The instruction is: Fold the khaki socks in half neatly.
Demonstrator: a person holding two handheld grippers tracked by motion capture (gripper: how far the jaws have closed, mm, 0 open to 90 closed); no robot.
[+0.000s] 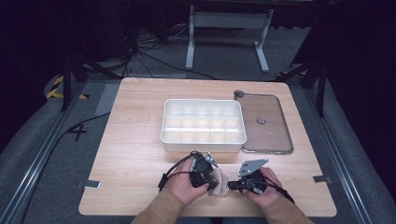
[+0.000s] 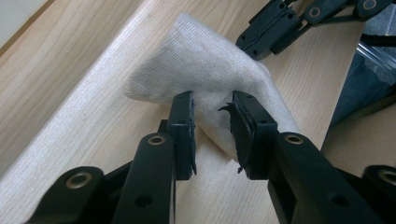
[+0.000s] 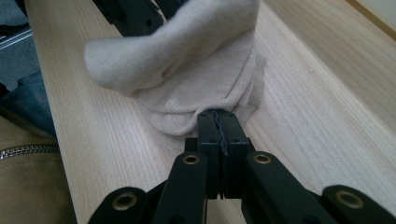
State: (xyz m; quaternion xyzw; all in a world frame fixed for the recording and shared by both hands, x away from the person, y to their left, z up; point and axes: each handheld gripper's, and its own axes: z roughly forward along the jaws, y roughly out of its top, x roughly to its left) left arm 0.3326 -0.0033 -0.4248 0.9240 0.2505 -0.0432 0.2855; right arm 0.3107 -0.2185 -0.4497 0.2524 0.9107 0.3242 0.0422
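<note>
A beige sock lies bunched on the wooden table near its front edge, between my two grippers. My left gripper comes from the left; in the left gripper view its jaws stand either side of a thick fold of the sock and pinch it. My right gripper comes from the right. Its jaws are pressed together on the sock's lower edge. The sock's upper part is raised off the wood.
A white box with several small compartments stands at mid-table, just behind the grippers. To its right lies a clear flat lid with a small dark round piece on it. The table's front edge runs close under the hands.
</note>
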